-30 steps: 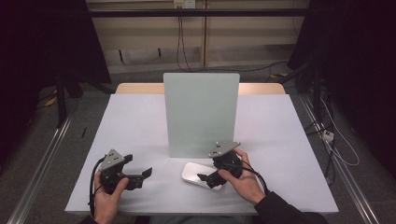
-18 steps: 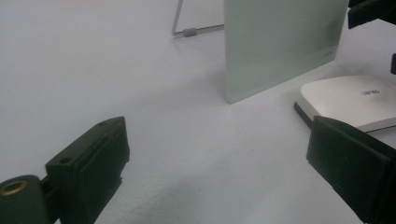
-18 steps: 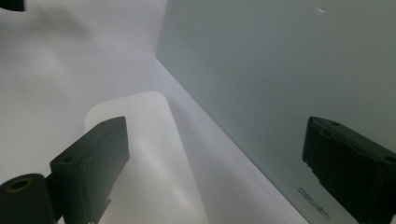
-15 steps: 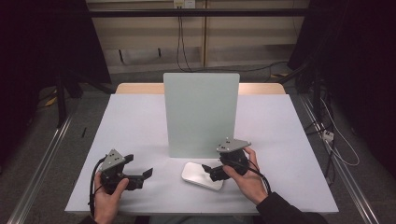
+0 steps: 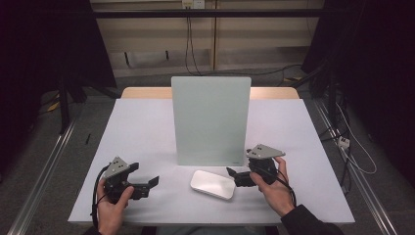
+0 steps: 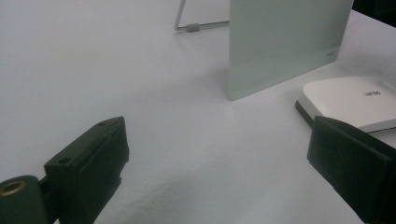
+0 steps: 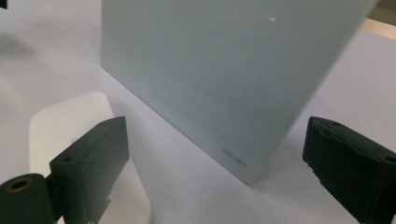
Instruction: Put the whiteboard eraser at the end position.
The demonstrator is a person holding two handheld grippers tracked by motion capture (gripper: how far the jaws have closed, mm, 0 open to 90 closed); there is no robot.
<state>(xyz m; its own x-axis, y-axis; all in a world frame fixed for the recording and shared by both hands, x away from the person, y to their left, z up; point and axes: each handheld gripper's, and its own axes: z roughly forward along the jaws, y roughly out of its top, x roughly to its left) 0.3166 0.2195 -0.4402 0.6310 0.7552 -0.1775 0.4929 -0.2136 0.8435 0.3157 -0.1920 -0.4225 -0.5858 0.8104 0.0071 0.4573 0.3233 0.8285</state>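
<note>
White table (image 5: 147,127), upright panel (image 5: 210,120) behind flat white device (image 5: 212,184); right gripper (image 5: 234,175) and left gripper (image 5: 152,182) wide open, empty, flanking it; approach step, next closing in squarely.

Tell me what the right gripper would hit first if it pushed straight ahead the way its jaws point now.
Probably the pale green upright panel. In the right gripper view it fills the space ahead between the open jaws of the right gripper. The flat white device lies to the side by one jaw, so it may get brushed; depth is unclear.

The right gripper (image 5: 234,175) has drawn back toward the surface's right edge, clear of the white device (image 5: 213,184), jaws apart.
</note>
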